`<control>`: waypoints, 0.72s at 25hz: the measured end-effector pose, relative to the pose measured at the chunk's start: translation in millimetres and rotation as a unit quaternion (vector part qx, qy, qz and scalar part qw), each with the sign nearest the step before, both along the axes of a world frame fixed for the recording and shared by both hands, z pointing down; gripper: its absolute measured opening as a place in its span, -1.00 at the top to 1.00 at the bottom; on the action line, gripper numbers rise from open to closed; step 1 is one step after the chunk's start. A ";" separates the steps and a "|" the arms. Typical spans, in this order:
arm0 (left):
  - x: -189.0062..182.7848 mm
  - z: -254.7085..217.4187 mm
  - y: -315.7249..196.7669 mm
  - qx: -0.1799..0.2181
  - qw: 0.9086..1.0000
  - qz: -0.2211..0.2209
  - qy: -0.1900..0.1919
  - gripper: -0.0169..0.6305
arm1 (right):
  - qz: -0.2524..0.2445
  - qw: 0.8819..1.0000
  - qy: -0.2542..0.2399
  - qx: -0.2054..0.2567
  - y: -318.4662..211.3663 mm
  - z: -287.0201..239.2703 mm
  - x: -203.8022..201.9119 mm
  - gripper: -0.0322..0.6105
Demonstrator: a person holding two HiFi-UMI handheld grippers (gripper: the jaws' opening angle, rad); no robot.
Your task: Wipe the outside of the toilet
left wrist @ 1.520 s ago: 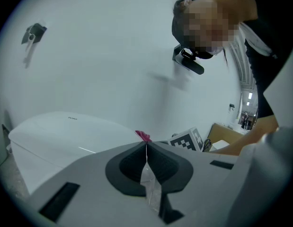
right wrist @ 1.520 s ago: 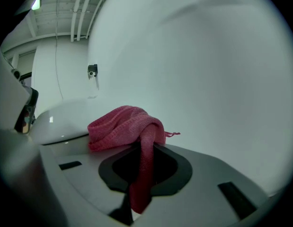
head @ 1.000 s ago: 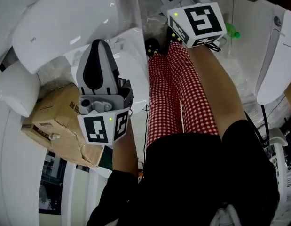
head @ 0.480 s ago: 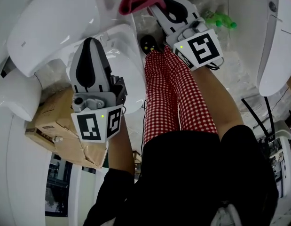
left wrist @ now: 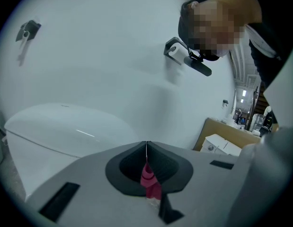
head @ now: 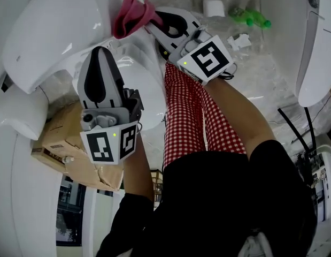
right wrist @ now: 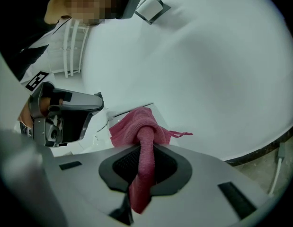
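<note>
The white toilet [head: 53, 31] fills the upper left of the head view, its bowl [head: 141, 76] below it. My right gripper [head: 154, 21] is shut on a pink cloth [head: 130, 16], which hangs bunched against the toilet's side. In the right gripper view the cloth [right wrist: 137, 126] runs down between the jaws of that gripper [right wrist: 146, 148], close to the white surface [right wrist: 208, 79]. My left gripper [head: 100, 51] points up beside the bowl, shut. In its own view the left gripper [left wrist: 146, 143] shows a small pink scrap [left wrist: 150, 183] in the hollow of its jaws, and faces the toilet [left wrist: 66, 126].
A torn cardboard box [head: 63, 138] lies left of my left gripper. The person's legs in red checked trousers [head: 192, 111] stand between the grippers. Another white toilet [head: 315, 42] stands at the right. Green bottles [head: 251, 16], a white roll [head: 212, 7] and cables [head: 293, 133] lie on the floor.
My right gripper has swung left and nearer to the toilet, bringing the pink cloth into the head view. The left gripper has barely moved.
</note>
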State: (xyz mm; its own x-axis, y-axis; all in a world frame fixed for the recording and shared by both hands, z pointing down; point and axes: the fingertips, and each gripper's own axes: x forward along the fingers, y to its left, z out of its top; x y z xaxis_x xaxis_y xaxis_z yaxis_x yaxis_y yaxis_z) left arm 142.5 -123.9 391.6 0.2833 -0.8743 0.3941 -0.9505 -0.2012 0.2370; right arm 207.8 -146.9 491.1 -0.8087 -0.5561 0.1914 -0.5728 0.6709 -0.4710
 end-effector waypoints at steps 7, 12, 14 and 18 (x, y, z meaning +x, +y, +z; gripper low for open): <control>-2.3 1.4 -2.2 0.000 1.000 0.004 -0.006 0.91 | -0.034 0.999 0.012 0.013 -4.5 7.6 -27.2 0.73; -5.2 1.7 -7.5 0.001 1.000 0.000 -0.010 0.91 | -0.041 0.999 0.026 0.021 -13.6 8.4 -35.4 0.73; -4.0 1.8 -8.8 0.000 1.000 -0.001 -0.006 0.91 | -0.041 0.999 0.030 0.021 -18.6 9.4 -36.1 0.73; -2.0 2.4 -9.6 -0.003 1.000 0.000 0.001 0.91 | -0.037 0.998 0.037 0.019 -28.9 12.5 -38.1 0.73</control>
